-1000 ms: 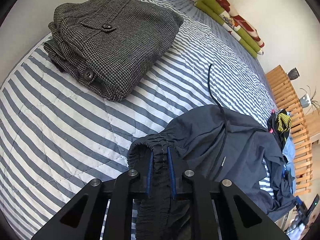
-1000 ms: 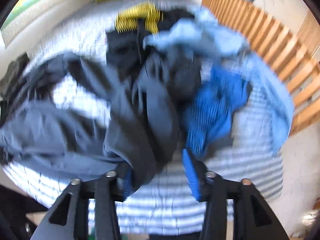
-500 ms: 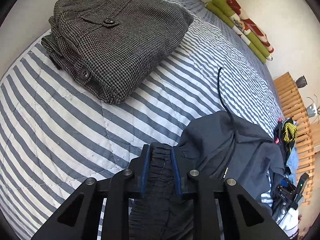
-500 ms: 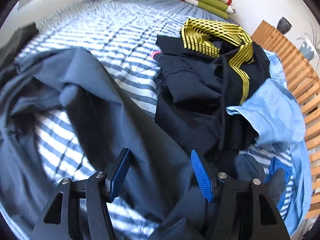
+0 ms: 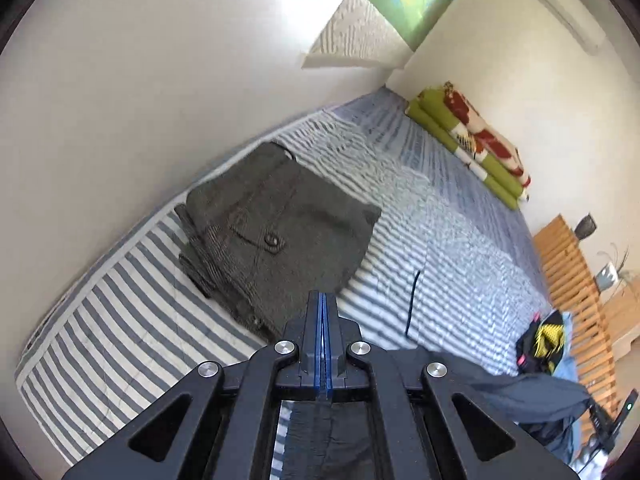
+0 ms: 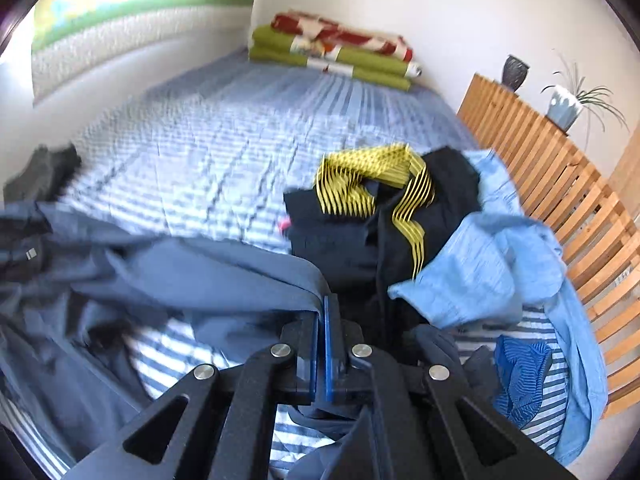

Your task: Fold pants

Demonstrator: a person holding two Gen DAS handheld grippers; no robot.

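While lifted partly off the striped bedspread (image 5: 120, 340), pinched in two places: navy pants (image 6: 200, 272). Held by left gripper (image 5: 324, 300), pads pressed flush, dark gathered fabric hanging straight beneath. Clamped by right gripper (image 6: 325, 308) on a cloth edge coming in from the left. Beyond left gripper, lying by the wall: folded grey houndstooth trousers (image 5: 280, 232). Heaped just right of right gripper: black-and-yellow garment (image 6: 380, 184), light blue shirt (image 6: 480, 272).
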